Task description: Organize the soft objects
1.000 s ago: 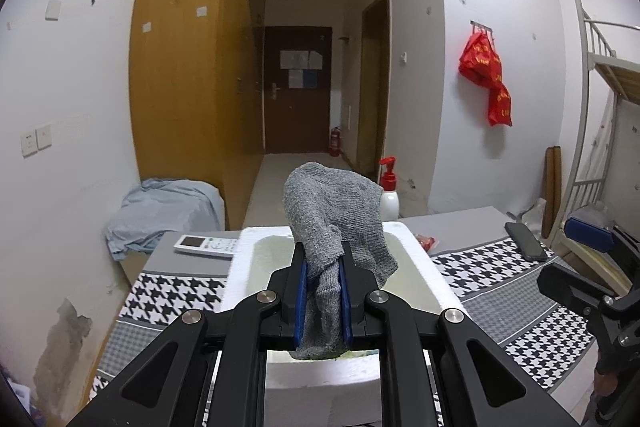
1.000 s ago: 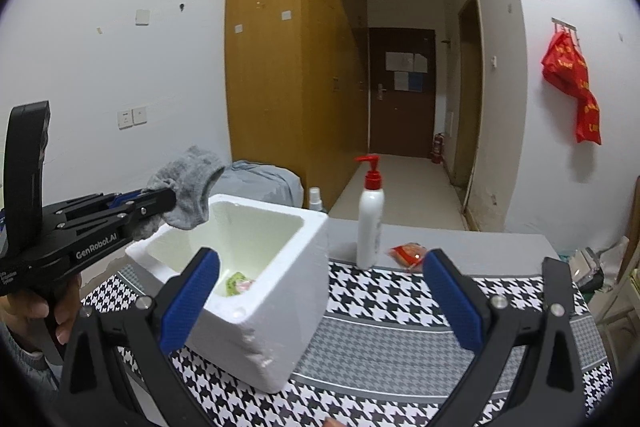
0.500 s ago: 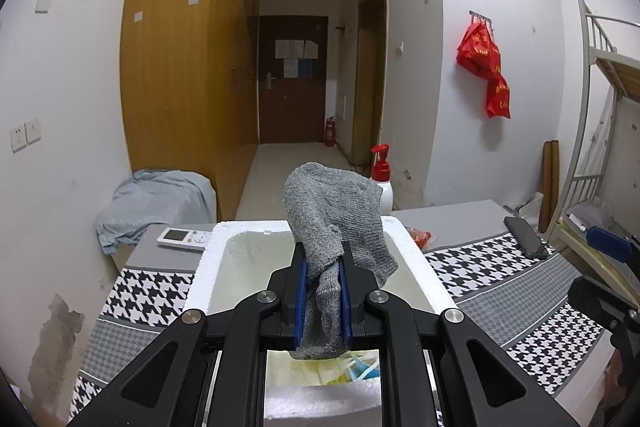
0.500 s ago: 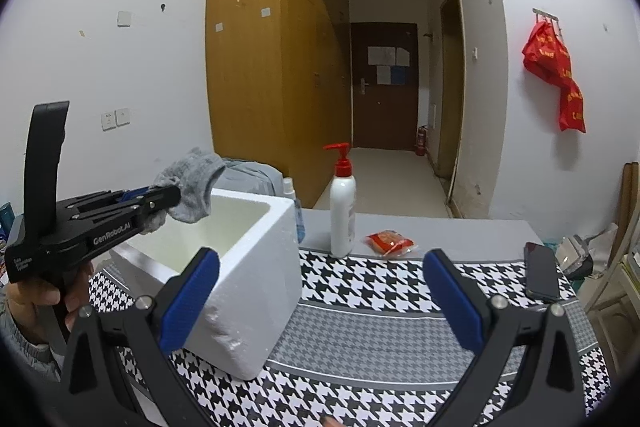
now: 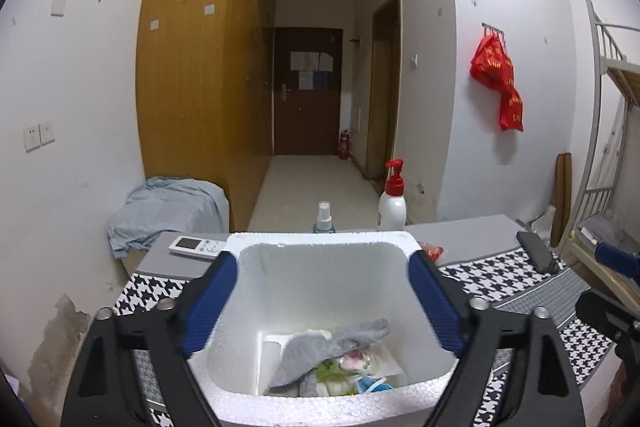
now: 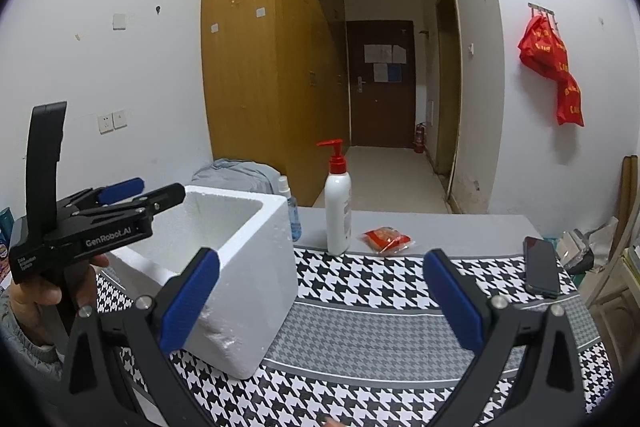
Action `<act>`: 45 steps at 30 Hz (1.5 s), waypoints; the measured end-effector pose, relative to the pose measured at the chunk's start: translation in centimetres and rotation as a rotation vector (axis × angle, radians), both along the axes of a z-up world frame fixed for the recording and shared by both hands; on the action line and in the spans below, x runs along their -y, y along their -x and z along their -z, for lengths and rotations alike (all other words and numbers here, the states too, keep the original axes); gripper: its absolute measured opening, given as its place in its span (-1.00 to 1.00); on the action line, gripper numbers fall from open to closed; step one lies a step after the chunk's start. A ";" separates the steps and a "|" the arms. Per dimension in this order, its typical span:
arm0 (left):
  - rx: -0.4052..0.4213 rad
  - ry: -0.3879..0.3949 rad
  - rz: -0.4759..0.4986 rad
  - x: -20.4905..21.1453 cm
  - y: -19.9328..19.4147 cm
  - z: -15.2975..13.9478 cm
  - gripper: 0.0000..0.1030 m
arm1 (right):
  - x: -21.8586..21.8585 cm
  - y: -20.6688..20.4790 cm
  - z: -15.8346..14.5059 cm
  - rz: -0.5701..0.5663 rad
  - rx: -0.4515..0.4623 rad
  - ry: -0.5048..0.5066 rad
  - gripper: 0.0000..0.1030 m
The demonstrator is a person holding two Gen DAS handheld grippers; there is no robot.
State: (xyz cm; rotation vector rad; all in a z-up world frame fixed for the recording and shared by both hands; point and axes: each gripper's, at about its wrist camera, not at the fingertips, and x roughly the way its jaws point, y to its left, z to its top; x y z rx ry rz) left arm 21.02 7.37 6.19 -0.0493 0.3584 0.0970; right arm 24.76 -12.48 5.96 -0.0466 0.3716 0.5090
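The left claw (image 5: 322, 291) hangs over the white foam box (image 5: 240, 311), its jaws opening with nothing pressed between the blue pads. The grey sock (image 5: 328, 351) lies released at the bottom of the box, draped over colourful packets. The right claw (image 6: 316, 295) is spread wide and empty above the houndstooth-covered bench (image 6: 360, 331), just right of the box. Beyond it stand a red-pump lotion bottle (image 6: 338, 211), a small spray bottle (image 6: 292, 211), a red snack packet (image 6: 386, 239) and a phone (image 6: 540, 267).
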 end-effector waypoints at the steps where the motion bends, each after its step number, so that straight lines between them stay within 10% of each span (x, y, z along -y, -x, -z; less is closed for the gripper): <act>1: 0.007 0.004 -0.001 0.0 0.1 -0.1 0.88 | 0.0 0.0 0.0 0.000 0.000 -0.001 0.99; 45: 0.151 -0.043 0.035 3.7 10.8 -3.9 0.98 | 3.2 8.0 -2.8 0.019 0.122 -0.040 0.99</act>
